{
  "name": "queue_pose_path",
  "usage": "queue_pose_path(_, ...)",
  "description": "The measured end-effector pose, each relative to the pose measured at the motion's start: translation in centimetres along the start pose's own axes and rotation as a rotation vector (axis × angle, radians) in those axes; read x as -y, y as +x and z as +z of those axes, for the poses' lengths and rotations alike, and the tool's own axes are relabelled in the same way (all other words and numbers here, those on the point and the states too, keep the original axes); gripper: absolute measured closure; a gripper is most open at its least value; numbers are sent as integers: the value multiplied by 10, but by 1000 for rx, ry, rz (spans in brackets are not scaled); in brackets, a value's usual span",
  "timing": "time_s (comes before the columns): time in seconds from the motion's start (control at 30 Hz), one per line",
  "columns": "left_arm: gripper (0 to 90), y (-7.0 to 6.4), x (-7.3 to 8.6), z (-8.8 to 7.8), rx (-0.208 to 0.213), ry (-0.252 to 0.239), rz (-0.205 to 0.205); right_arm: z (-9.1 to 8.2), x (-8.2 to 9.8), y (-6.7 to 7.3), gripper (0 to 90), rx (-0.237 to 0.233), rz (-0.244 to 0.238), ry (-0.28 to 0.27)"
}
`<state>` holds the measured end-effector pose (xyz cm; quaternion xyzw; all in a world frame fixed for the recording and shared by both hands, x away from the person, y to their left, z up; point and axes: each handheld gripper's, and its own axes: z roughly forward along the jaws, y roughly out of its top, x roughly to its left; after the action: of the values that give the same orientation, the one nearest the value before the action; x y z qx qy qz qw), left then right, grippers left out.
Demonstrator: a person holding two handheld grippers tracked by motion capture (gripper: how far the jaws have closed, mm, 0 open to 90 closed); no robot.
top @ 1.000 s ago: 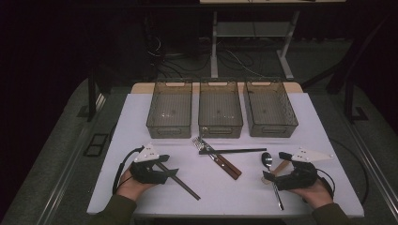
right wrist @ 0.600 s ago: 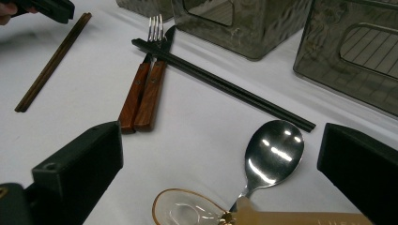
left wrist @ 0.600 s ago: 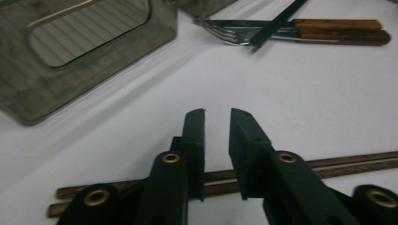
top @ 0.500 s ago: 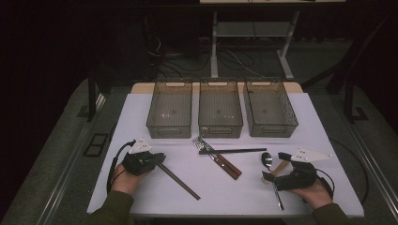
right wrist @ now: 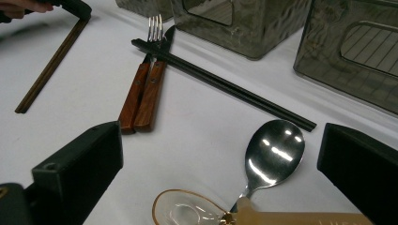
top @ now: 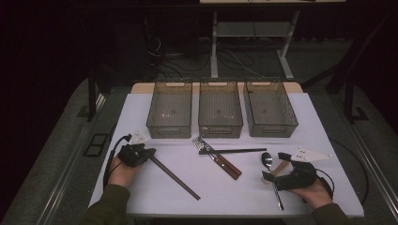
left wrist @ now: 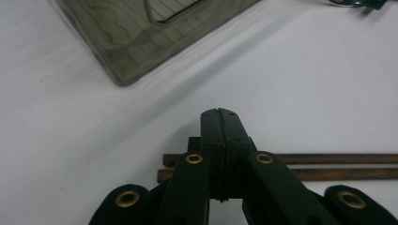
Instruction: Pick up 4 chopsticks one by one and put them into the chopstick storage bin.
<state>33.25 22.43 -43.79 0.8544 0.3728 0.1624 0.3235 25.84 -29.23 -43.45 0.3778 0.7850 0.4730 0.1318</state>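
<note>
My left gripper (top: 148, 153) (left wrist: 219, 114) rests at the table's left, by the upper end of a pair of brown chopsticks (top: 176, 179) (left wrist: 338, 166). Its jaws have just been closing and now meet, with nothing between them. The chopsticks lie crosswise beneath them. At the right, my right gripper (top: 273, 166) (right wrist: 218, 157) stands wide open around a metal spoon (top: 267, 160) (right wrist: 274, 152) and a clear spoon with a beige handle (right wrist: 187, 212). It touches neither spoon.
A wooden-handled fork and knife (top: 224, 164) (right wrist: 143, 96) lie mid-table under a pair of black chopsticks (top: 233, 151) (right wrist: 225, 84). Three smoky plastic bins (top: 220, 129) stand in a row at the back, the left one (left wrist: 141, 51) close to my left gripper.
The left gripper has slid left along the table toward the brown chopsticks' upper end, and its jaws have closed. The chopsticks and the right gripper have stayed put.
</note>
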Motion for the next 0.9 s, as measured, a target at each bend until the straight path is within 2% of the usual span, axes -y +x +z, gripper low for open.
queue_pose_path(0.37, 899, 6, -5, 5, -31, 24, -1, 0, 0, -1, 5, 0, 6, 1)
queue_pose_path(0.9, 900, 8, -4, 5, -45, 53, 9, -1, 0, -1, 5, 2, 5, -3)
